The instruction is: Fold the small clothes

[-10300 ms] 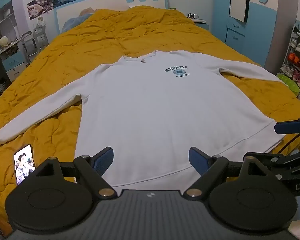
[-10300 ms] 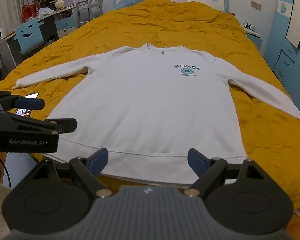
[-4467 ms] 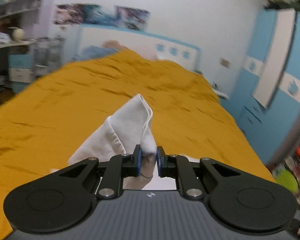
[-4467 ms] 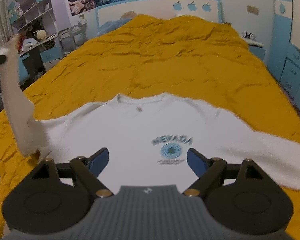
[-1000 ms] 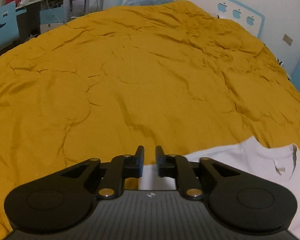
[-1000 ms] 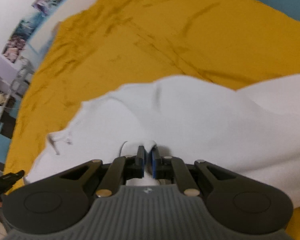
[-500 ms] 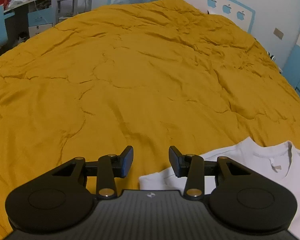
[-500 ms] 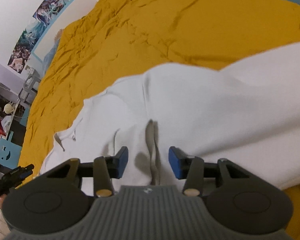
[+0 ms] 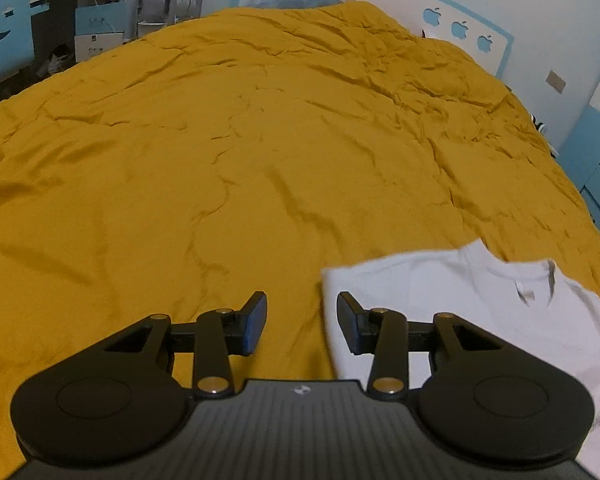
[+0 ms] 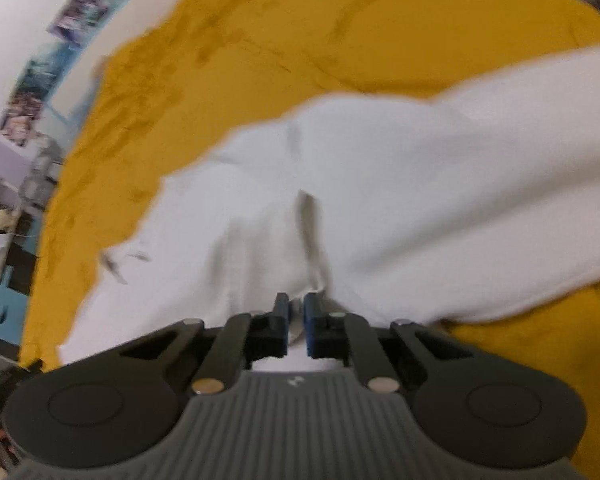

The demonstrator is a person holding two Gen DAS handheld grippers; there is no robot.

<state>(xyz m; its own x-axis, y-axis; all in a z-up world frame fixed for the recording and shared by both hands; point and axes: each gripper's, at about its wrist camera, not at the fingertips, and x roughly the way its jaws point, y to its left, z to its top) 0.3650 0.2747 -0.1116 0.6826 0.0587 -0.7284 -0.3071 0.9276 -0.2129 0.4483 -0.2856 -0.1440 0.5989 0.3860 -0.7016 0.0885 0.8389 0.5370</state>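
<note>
Fingers of the right gripper (image 10: 296, 312) are pinched on a bunched fold of the white shirt (image 10: 380, 184); the jaws have just been closing, w/ cloth caught between the blue pads. A crease is seen running up from the pinch toward 12 o'clock. The shirt is spread over the yellow bedspread (image 10: 380, 32), its far edge curving from 9 to 2 o'clock, w/ bare spread beyond it. That view is blurred.

Fingers of the left gripper (image 9: 302, 322) are held apart w/ nothing between them, over bare bedspread (image 9: 220, 160). The shirt's folded left edge (image 9: 328, 280) is seen just beside the right pad, at approx. 1 o'clock; the collar (image 9: 512, 272) lies toward 3 o'clock. Wide open bedspread is left from 9 through 1 o'clock, up to the headboard (image 9: 460, 20). A desk and shelves (image 9: 80, 20) are set past the bed edge at 10 o'clock.
</note>
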